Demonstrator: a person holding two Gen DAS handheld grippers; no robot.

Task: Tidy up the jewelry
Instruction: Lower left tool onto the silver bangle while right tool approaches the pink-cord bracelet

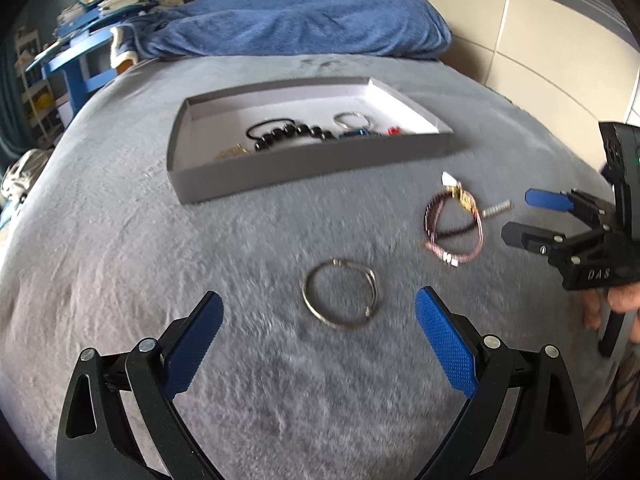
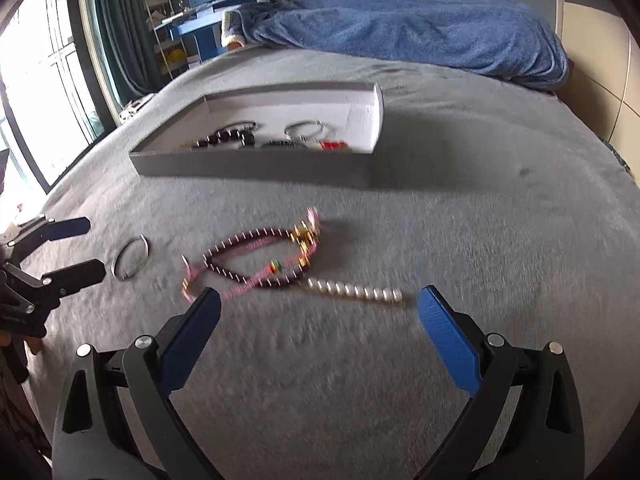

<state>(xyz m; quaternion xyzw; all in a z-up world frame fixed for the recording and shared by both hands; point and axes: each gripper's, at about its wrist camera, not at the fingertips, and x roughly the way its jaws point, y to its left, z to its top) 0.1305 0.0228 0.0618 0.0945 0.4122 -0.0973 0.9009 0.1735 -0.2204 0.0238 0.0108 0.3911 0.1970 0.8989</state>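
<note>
Evidently each gripper is lined up for its own pickup: the left [image 1: 320, 316], wide open and empty, faces the ring [image 1: 341, 293], the right [image 2: 320, 312], equally agape, the beads [image 2: 256, 260], both short of the tray [image 1: 304, 168]

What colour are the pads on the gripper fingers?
Blue, textured pads on black fingers, clearest in the left wrist view.

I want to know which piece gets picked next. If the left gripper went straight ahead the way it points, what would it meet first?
Most likely the silver ring bracelet lying on the grey blanket: it sits just past the open left gripper, roughly centred between its fingers. Height above the blanket is unclear.
</note>
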